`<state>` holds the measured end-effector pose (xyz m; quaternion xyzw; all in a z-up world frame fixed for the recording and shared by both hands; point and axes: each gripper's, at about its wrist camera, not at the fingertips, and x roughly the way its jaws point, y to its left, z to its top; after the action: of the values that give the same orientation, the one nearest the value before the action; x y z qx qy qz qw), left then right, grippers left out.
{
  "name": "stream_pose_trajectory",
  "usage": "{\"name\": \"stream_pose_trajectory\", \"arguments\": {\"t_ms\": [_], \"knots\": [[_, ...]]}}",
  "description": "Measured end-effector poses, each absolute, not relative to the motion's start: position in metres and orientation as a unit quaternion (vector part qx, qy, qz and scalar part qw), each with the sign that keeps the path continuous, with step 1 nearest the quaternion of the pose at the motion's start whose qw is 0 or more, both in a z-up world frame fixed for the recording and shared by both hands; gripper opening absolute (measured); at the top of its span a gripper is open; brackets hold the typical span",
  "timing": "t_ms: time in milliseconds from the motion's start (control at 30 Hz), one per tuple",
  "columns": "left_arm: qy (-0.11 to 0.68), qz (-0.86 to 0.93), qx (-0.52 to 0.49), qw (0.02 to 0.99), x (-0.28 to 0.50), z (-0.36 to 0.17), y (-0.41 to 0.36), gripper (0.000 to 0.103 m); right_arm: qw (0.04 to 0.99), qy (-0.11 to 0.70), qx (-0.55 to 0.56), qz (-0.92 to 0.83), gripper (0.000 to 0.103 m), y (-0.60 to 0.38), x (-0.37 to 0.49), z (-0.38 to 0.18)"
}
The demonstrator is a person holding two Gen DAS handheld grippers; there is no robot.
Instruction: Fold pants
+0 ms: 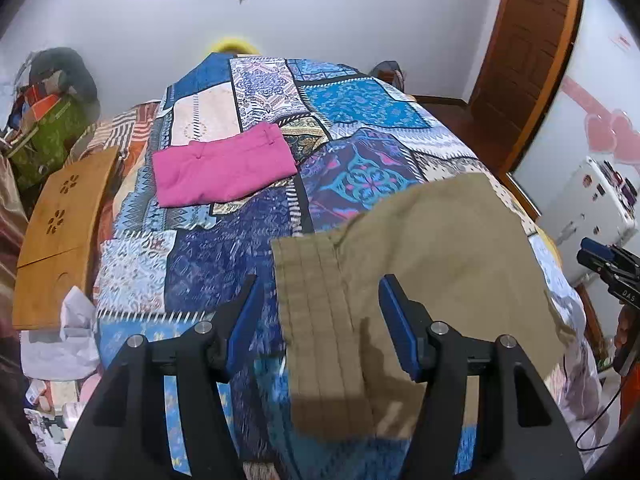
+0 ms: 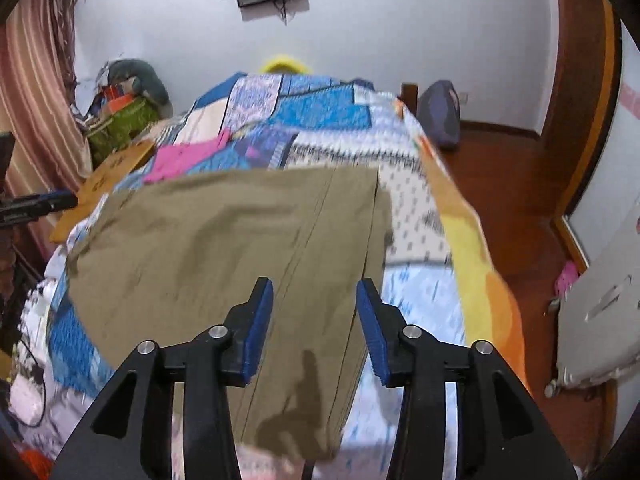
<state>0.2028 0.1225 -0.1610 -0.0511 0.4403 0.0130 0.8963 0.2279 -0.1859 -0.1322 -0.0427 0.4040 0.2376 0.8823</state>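
Khaki pants [image 1: 432, 256] lie folded on the patchwork bedspread [image 1: 224, 248], near the bed's front edge. My left gripper [image 1: 318, 288] is open above their left edge, touching nothing. My right gripper [image 2: 314, 292] is open above the right side of the same pants [image 2: 224, 240], also empty. The right gripper's tips show at the far right of the left wrist view [image 1: 600, 256]. The left gripper's tip shows at the left of the right wrist view [image 2: 44, 202].
Folded pink pants [image 1: 224, 168] lie further back on the bed. A wooden lap tray [image 1: 60, 232] and crumpled paper [image 1: 68, 332] sit at the bed's left. Green bag [image 1: 48, 136] in the corner, white cabinet [image 1: 592, 208] and wooden door [image 1: 532, 48] at right.
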Motion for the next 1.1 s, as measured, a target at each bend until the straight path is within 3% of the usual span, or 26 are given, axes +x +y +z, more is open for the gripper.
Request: {"name": "stream_pose_trajectory", "arguments": {"t_ms": [200,833,867,900,1000,1100], "knots": [[0.453,0.012,-0.104,0.885,0.244,-0.18,0.144,0.06,0.888,0.396,-0.05,0.23,0.044,-0.18,0.27,-0.138],[0.491,0.025,-0.118,0.863,0.292,-0.238,0.154,0.066,0.845,0.474,-0.036,0.246,0.045,-0.158,0.418,-0.218],[0.49,0.03,-0.117,0.864,0.292,-0.238,0.155,0.066,0.844,0.474,-0.036,0.248,0.042,-0.156,0.42,-0.22],[0.489,0.033,-0.117,0.864,0.292,-0.238,0.156,0.066,0.842,0.475,-0.039,0.253,0.031,-0.153,0.421,-0.222],[0.49,0.039,-0.127,0.862,0.293,-0.242,0.16,0.066,0.841,0.475,-0.069,0.248,0.009,-0.144,0.422,-0.229],[0.491,0.047,-0.141,0.858,0.295,-0.246,0.166,0.066,0.845,0.466,-0.098,0.243,0.007,-0.139,0.42,-0.234]]}}
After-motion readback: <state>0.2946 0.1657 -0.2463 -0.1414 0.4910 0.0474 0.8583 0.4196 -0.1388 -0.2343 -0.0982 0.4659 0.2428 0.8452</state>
